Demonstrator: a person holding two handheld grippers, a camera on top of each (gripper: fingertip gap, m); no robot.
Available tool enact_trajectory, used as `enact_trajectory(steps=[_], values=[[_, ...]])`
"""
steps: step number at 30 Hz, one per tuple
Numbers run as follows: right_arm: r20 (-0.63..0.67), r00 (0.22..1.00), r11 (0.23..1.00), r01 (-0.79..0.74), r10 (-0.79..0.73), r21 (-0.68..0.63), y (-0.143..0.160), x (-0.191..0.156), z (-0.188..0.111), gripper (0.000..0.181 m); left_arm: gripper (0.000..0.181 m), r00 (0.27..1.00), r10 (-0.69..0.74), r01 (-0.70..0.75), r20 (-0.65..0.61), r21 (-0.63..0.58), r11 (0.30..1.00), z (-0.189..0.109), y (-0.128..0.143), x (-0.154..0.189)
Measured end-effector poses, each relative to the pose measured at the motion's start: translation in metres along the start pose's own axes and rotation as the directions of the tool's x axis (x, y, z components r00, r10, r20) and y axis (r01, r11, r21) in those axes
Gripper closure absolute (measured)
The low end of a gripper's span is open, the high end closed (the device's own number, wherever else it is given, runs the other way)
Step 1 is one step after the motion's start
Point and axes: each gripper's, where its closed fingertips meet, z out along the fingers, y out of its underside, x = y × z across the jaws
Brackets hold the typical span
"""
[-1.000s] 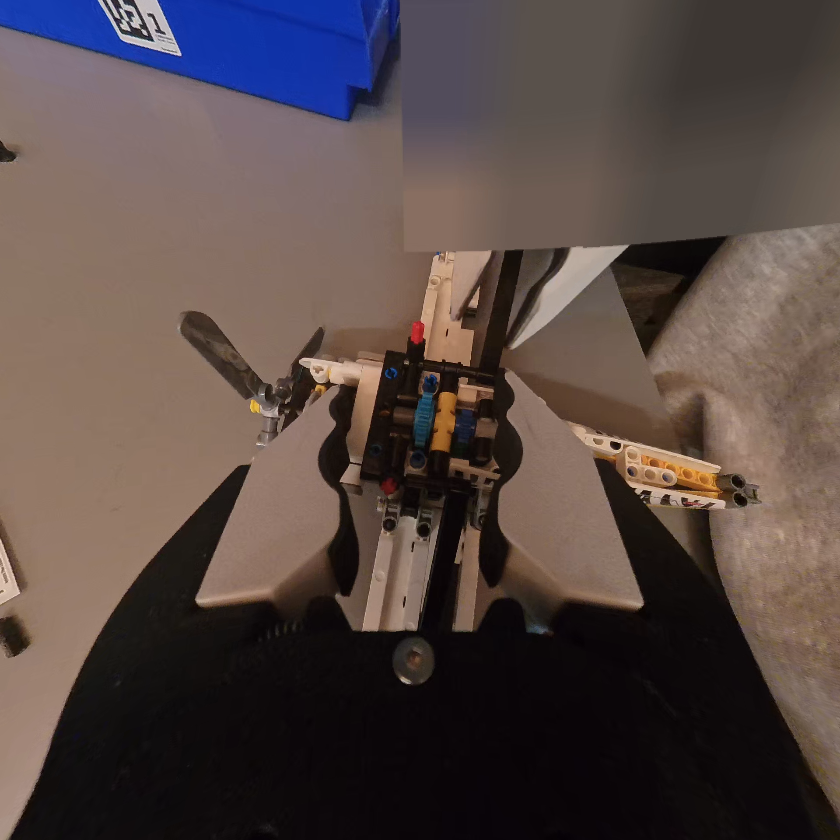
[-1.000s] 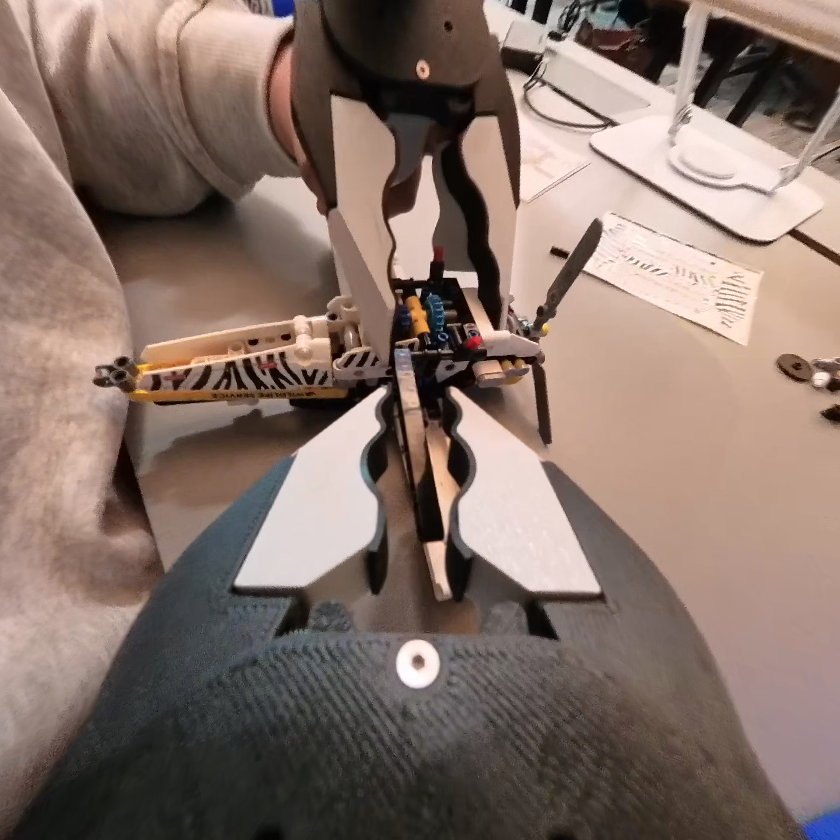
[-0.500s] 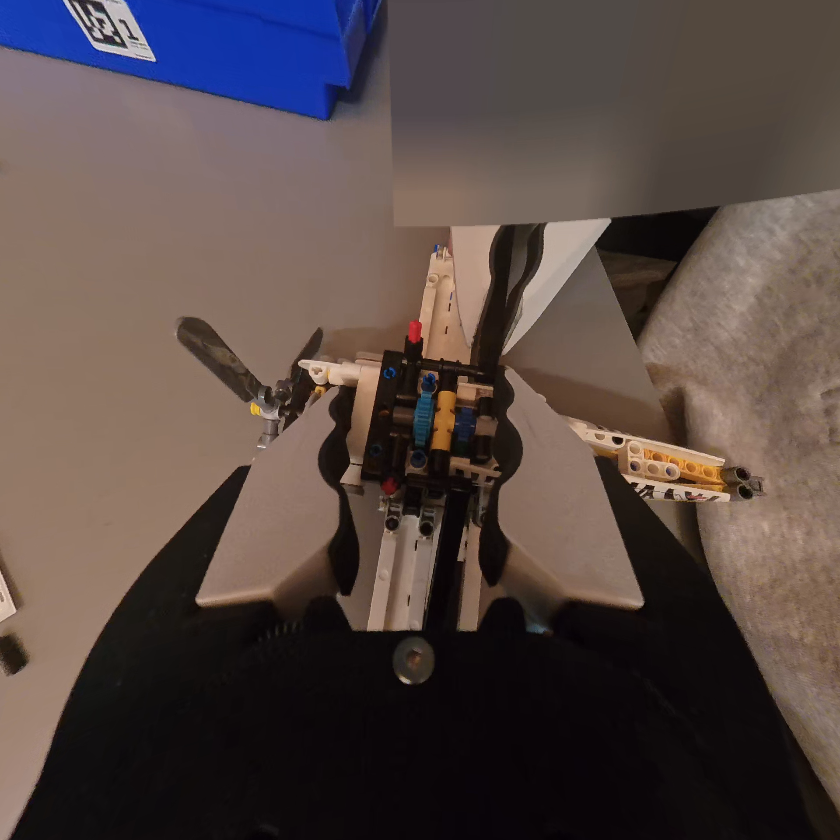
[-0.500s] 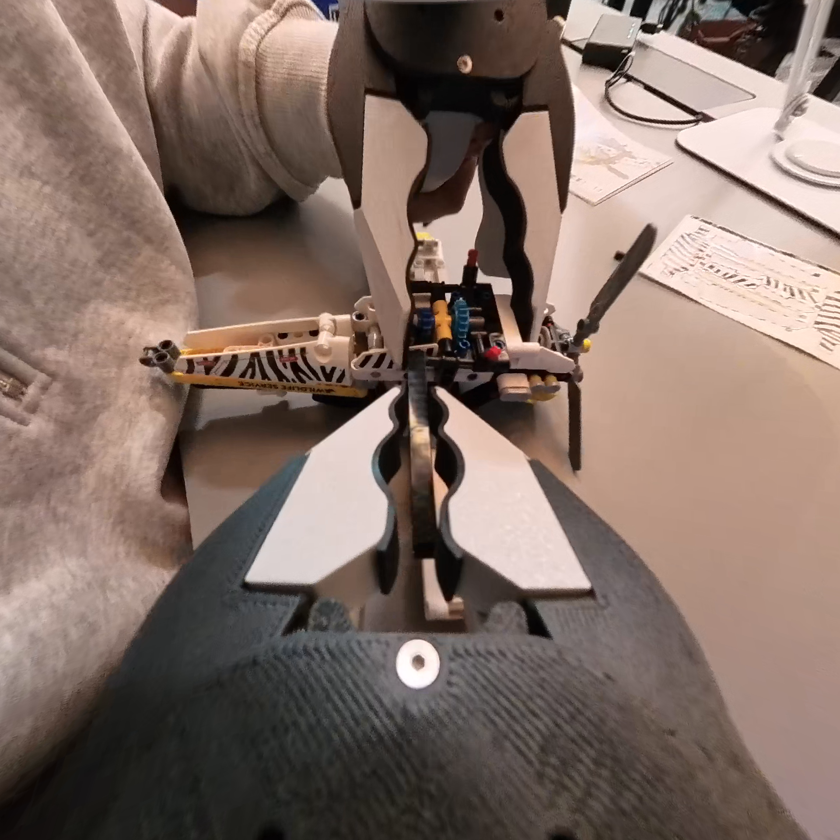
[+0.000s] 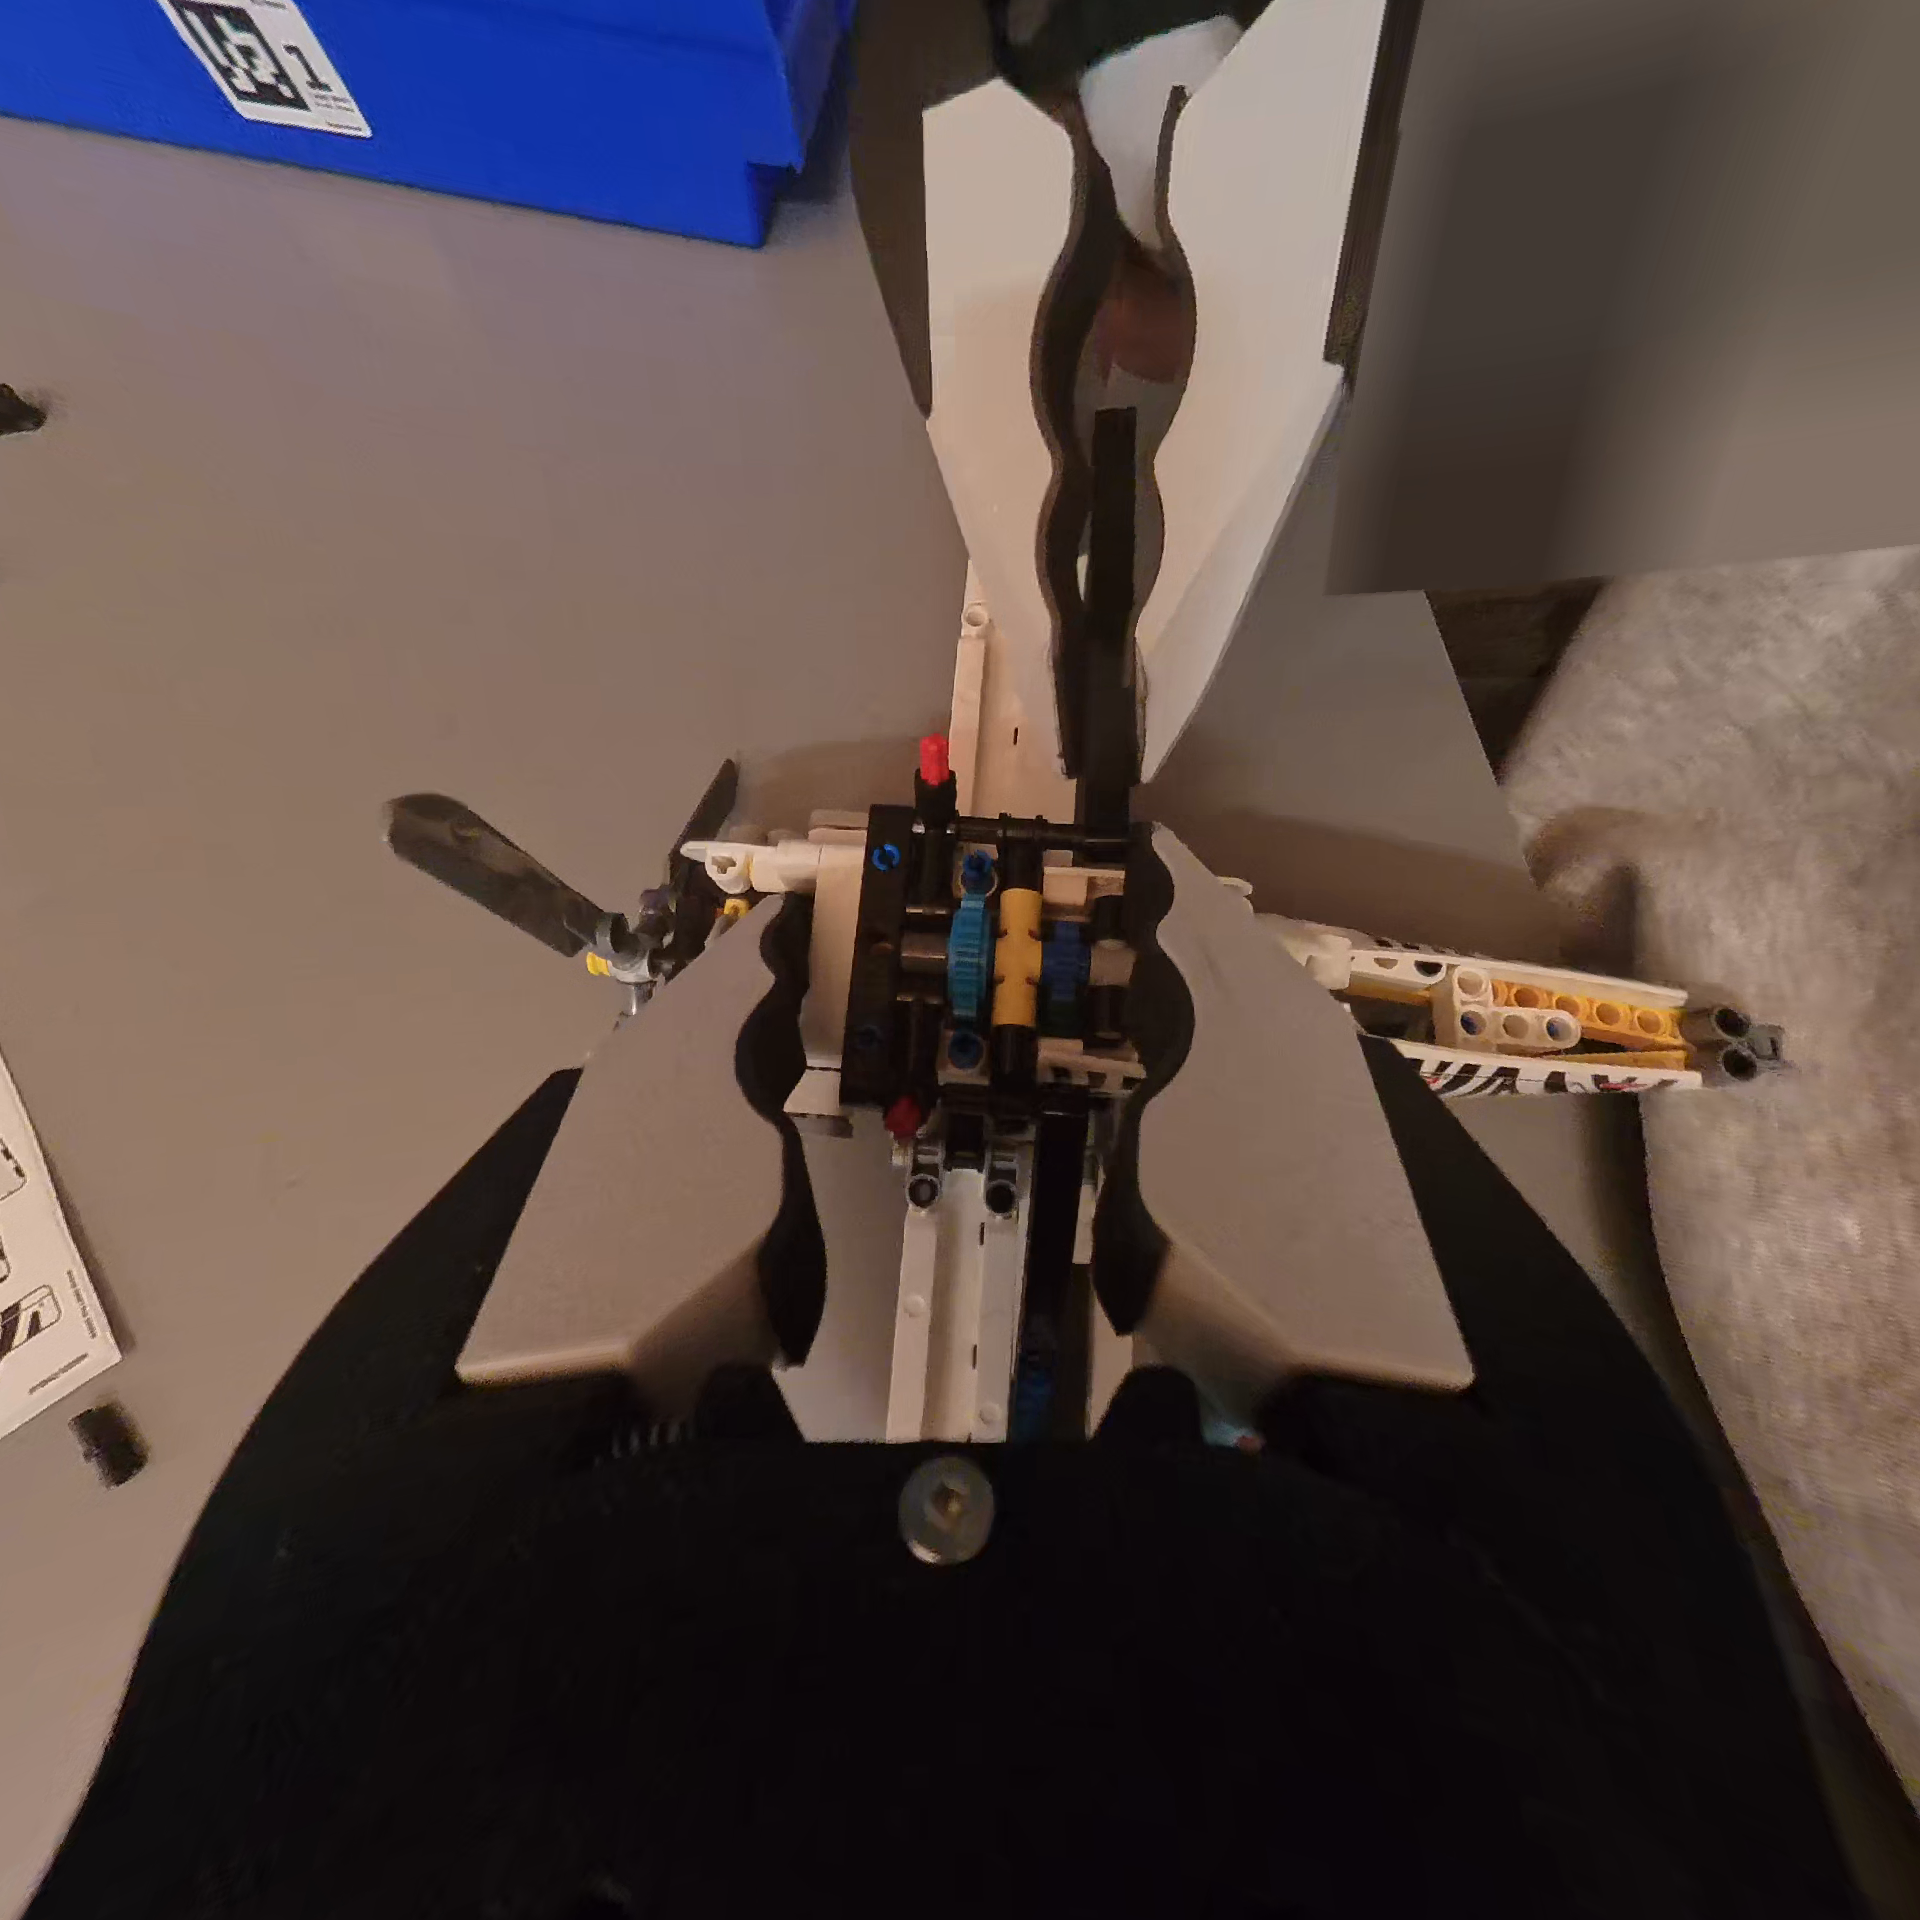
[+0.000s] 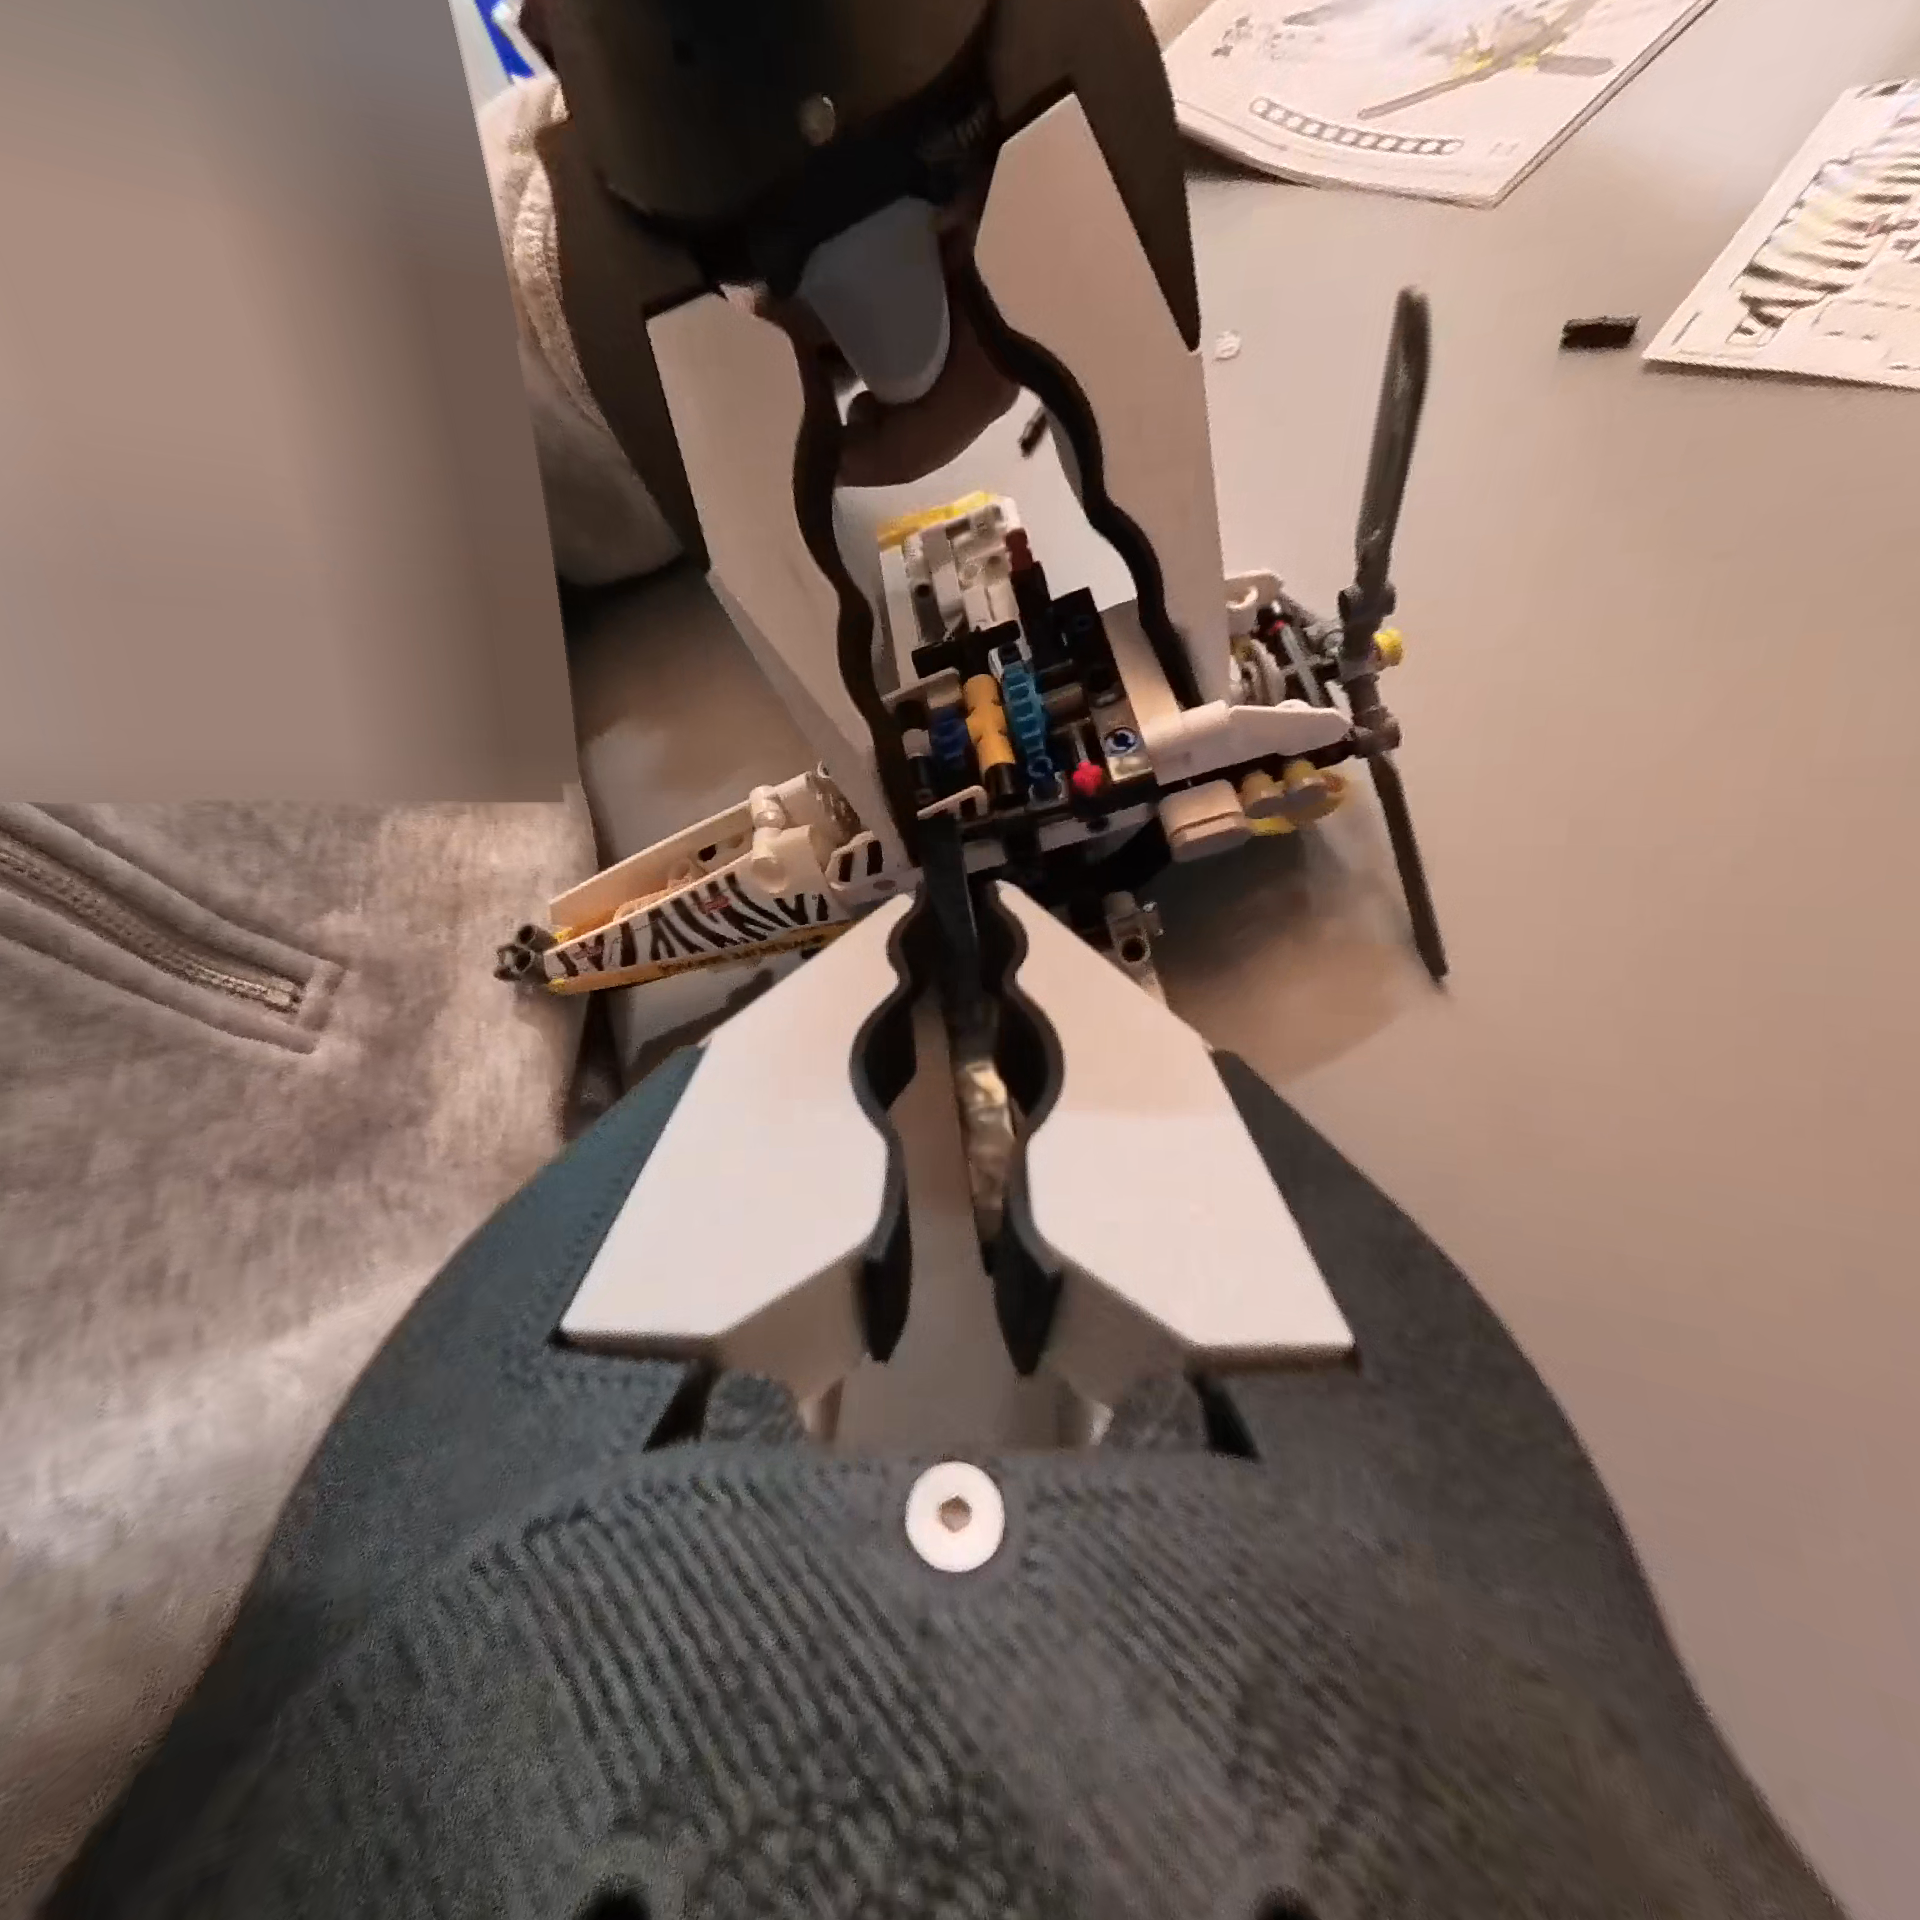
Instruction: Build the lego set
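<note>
A lego plane (image 5: 997, 956) with a blue gear, a yellow piece, a grey propeller (image 5: 488, 873) and a zebra-striped tail (image 5: 1507, 1029) rests on the grey table. My left gripper (image 5: 966, 935) is shut on the plane's black middle frame. My right gripper (image 6: 951, 914) is shut on a long thin black piece (image 6: 948, 852), whose far end touches the frame's edge. In the left wrist view the right gripper (image 5: 1101, 769) comes in from the top with the black piece (image 5: 1107, 623). In the right wrist view the left gripper (image 6: 1039, 707) stands over the plane (image 6: 1049, 727).
A blue bin (image 5: 468, 94) stands at the far left. A sticker sheet (image 6: 1818, 239) and an instruction booklet (image 6: 1403, 83) lie beyond the propeller (image 6: 1392, 540). Small black parts (image 5: 104, 1444) lie loose. A person's grey sweatshirt (image 6: 208, 1143) is beside the tail. My left and right fingertips are right by each other.
The right gripper has come closer and higher over the plane with the black piece, and shows fully in the left wrist view. The left gripper still holds the plane.
</note>
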Motion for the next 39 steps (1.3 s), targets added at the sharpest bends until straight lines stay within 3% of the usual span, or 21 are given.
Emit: enact_trajectory(steps=[4,10,14,20,26,33,39], values=[[-0.011,0.999,0.999,0.032,-0.032,0.007,-0.001,0.001,0.001,0.175,0.117,1.000,-0.010,0.010,-0.011,0.009,1.000,0.000,0.001,-0.001],[-0.138,0.985,0.995,0.099,-0.101,-0.026,-0.002,0.003,0.002,0.174,0.117,0.999,-0.029,0.029,-0.019,0.015,0.999,-0.001,0.002,-0.003],[-0.271,0.958,0.992,0.116,-0.097,0.052,-0.005,0.008,0.003,0.173,0.117,0.998,-0.053,0.053,0.020,0.033,0.998,-0.004,0.002,-0.010],[-0.415,0.907,0.983,0.139,-0.079,0.116,-0.010,0.010,0.005,0.162,0.116,0.998,-0.062,0.063,-0.020,0.064,0.996,-0.005,0.002,-0.008],[-0.347,0.937,0.970,0.114,-0.034,0.212,-0.014,0.004,0.008,0.171,0.116,0.998,-0.045,0.049,-0.045,0.114,0.992,-0.007,0.003,-0.006],[-0.289,0.947,0.950,0.210,-0.139,0.232,-0.015,-0.005,0.012,0.176,0.115,0.998,0.008,0.001,-0.062,0.150,0.989,-0.008,0.003,-0.002],[-0.227,0.971,0.965,0.126,-0.074,0.228,-0.009,-0.006,0.012,0.176,0.115,0.997,0.035,-0.024,-0.066,0.167,0.986,-0.007,0.002,-0.001]])
